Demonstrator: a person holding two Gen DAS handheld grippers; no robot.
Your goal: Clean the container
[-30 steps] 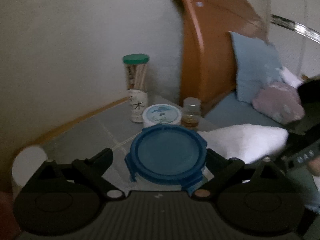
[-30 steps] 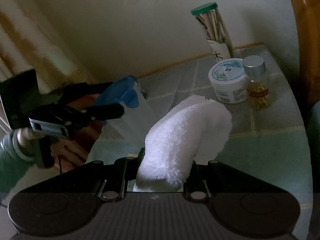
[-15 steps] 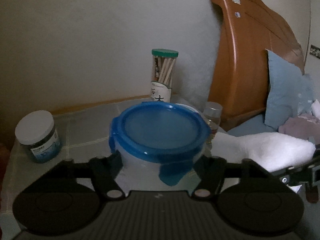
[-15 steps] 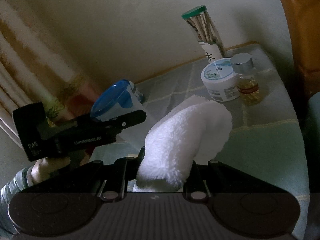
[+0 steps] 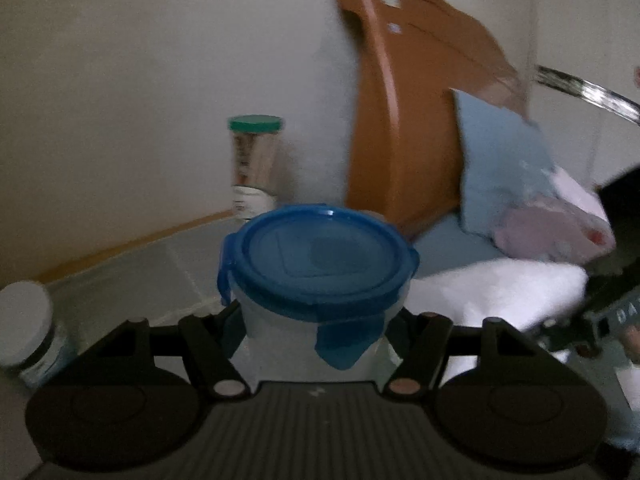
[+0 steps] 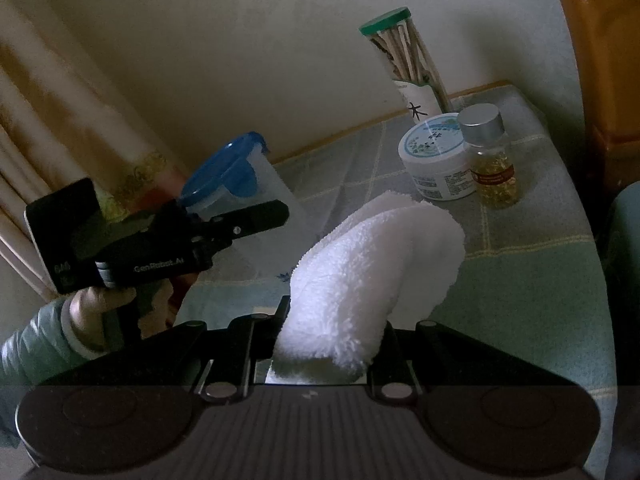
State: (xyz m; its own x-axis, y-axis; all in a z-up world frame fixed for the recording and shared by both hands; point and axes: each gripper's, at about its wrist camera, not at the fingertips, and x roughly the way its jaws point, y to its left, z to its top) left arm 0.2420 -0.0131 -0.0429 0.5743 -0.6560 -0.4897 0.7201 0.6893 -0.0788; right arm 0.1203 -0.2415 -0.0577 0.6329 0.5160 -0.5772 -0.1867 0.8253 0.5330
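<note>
Left tool: clamped on the clear round plastic container with blue clip-on lid, lid shut, contents not discernible; container raised off the checked green surface, tilted in the right wrist view. Right tool: closed on folded white fluffy cloth, just beside container. At rear of surface: tall green-capped clear tube of wooden sticks, white round jar, small silver-capped glass bottle with amber contents. White-lidded dark jar at left edge, contents not visible.
</note>
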